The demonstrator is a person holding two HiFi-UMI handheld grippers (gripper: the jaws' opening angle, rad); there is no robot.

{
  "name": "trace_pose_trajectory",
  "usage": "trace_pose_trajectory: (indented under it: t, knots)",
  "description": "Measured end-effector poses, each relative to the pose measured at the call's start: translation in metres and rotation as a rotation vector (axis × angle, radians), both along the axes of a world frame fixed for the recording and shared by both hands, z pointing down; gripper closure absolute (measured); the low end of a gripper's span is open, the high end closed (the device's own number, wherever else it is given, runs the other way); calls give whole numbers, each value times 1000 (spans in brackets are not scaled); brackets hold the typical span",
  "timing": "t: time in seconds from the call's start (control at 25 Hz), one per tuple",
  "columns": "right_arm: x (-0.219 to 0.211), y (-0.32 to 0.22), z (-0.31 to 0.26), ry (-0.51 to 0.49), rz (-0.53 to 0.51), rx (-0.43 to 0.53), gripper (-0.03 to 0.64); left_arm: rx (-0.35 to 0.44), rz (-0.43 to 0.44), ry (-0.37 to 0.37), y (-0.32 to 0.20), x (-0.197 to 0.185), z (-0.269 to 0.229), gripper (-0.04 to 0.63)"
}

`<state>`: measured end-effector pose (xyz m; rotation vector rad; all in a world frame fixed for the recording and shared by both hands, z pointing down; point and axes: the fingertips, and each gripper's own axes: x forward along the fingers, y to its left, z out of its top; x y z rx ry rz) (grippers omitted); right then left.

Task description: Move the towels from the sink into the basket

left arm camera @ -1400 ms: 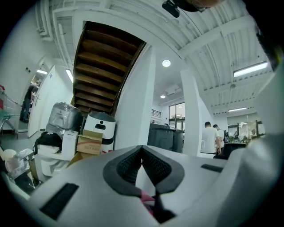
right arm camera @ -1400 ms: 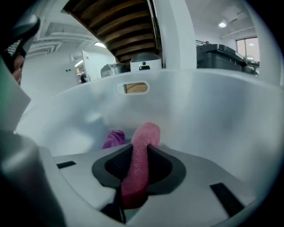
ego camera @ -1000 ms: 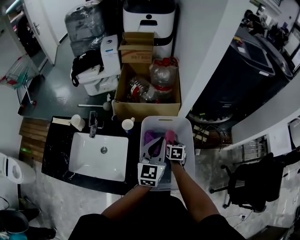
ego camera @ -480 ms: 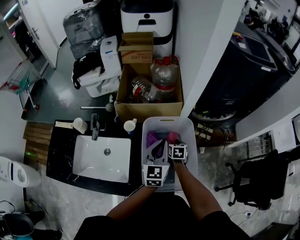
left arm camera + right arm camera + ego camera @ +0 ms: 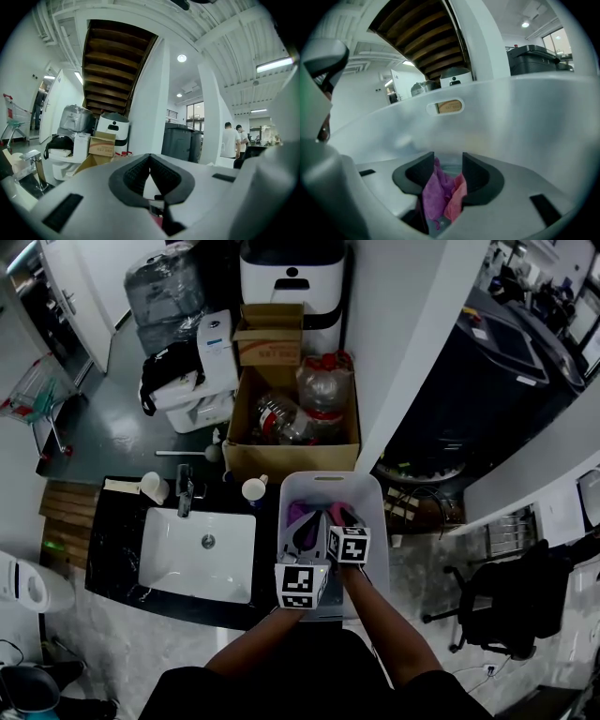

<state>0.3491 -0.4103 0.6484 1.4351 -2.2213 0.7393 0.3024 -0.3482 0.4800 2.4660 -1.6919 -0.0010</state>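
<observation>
The white basket [image 5: 330,477] stands right of the white sink [image 5: 178,559], whose basin shows no towel. A purple towel [image 5: 298,514] and a pink towel [image 5: 337,512] lie inside the basket. My right gripper [image 5: 349,518] points down into it. Its jaws have just been opening and now stand apart, open. In the right gripper view the purple towel [image 5: 433,197] and the pink towel [image 5: 457,201] show through the gap of the right gripper [image 5: 447,161], lying loose below. My left gripper [image 5: 311,535] hovers level over the basket's near left part. The tips of the left gripper [image 5: 150,157] meet, shut on nothing.
A faucet [image 5: 185,491] and two paper cups [image 5: 153,486] [image 5: 254,489] stand on the black counter [image 5: 112,549] behind the sink. Beyond lies a cardboard box [image 5: 295,418] of plastic bottles. The basket's far wall [image 5: 511,122] has a handle slot [image 5: 449,106].
The right gripper's jaws have spread and it has lifted a little above the towels in the basket. The left gripper has stayed where it was.
</observation>
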Motion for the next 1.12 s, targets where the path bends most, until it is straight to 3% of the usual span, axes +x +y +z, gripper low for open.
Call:
trace_pose_trajectory:
  t: [0.2,0.56,0.72,1.12]
  knots:
    - [-2,11,-54,-99,12,96,428,37,7,15,7,-5,-15,583]
    - [-1,54,-131,-101,-39,327,590,55,35,-5,25,0,-18,583]
    - [-4,65,-151,-69,-56,399,595,71,45,-21,29,3,-21,583]
    - [15,90,-168,-43,-27,461,598,91,26,-52,32,1,-24,583]
